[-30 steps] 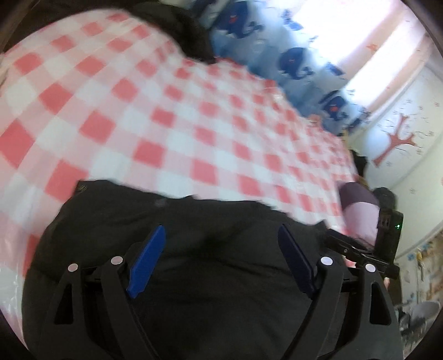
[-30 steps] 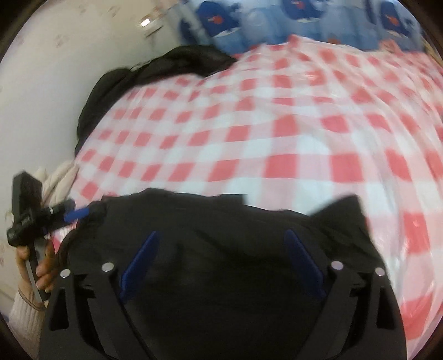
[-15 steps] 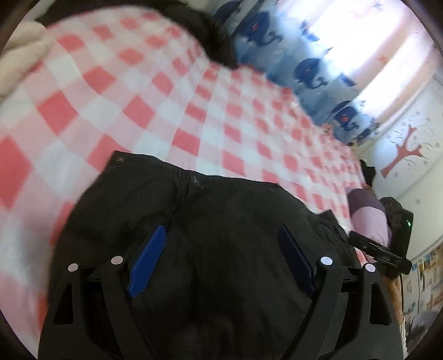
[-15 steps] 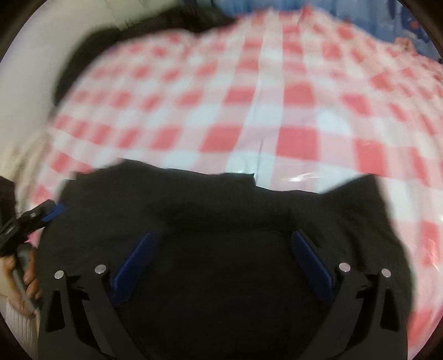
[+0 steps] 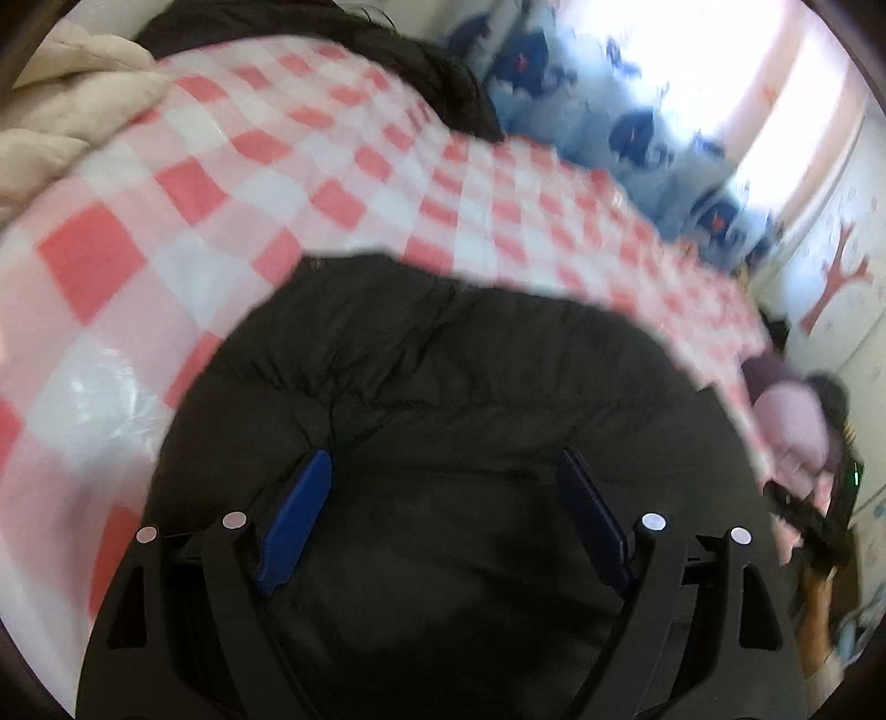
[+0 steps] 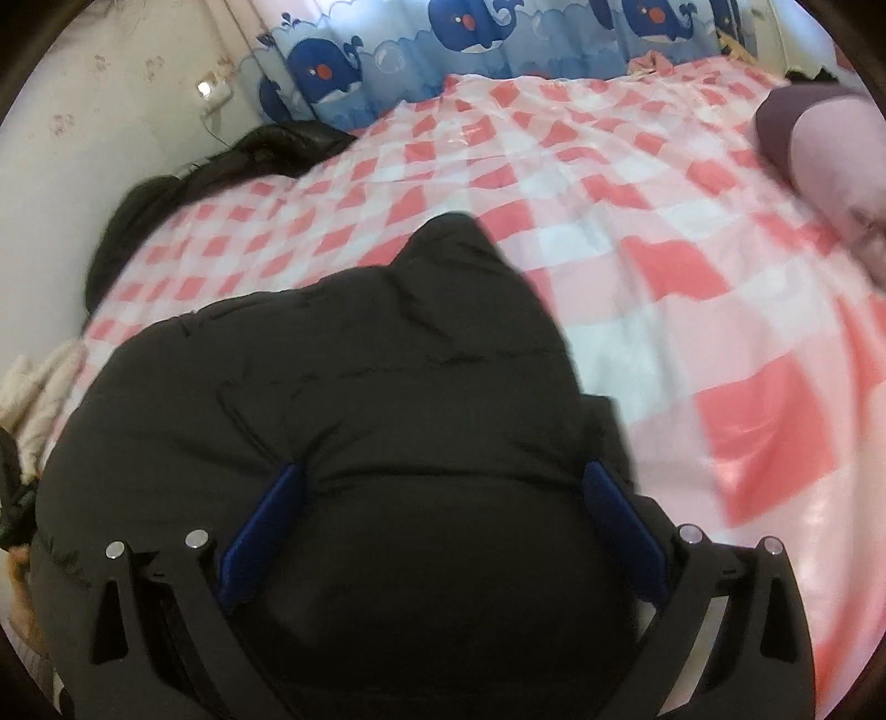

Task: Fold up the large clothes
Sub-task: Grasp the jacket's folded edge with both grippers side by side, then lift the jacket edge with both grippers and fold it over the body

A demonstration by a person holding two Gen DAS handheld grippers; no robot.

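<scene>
Although blur softens both views, the task's thing reads clearly: a black padded jacket (image 6: pixel 354 387), quilted and puffy, lies on a bed covered by a glossy red-and-white checked sheet (image 5: pixel 238 183). It fills the lower half of each wrist view, directly under both grippers.

Handling, as judged: the jacket is soft and bulky, light for its volume, and springy, so a fold is likely to puff back open. Its shell looks smooth and slightly shiny, hence probably slippery against both the pads and the plastic-like sheet. Best hold appears to be a stitched seam or the hem edge, where the filling is thin enough to pinch.

Left gripper (image 5: pixel 443 487): jaws stand wide apart, blue pads over the dark fabric; no pinch visible.

Right gripper (image 6: pixel 443 498): jaws wide, with a rounded bulge of jacket between the pads. Fabric touches or nearly touches both pads; a firm clamp is not evident.

Materials noted:
- Jacket: matte-to-satin shell, horizontal quilting lines, one pointed corner (image 6: pixel 454 232) reaching up the bed.
- Sheet: crinkled, reflective.
- Another dark garment (image 6: pixel 221 171) at the bed's far edge.
- Whale-print curtain (image 6: pixel 470 27) behind.
</scene>
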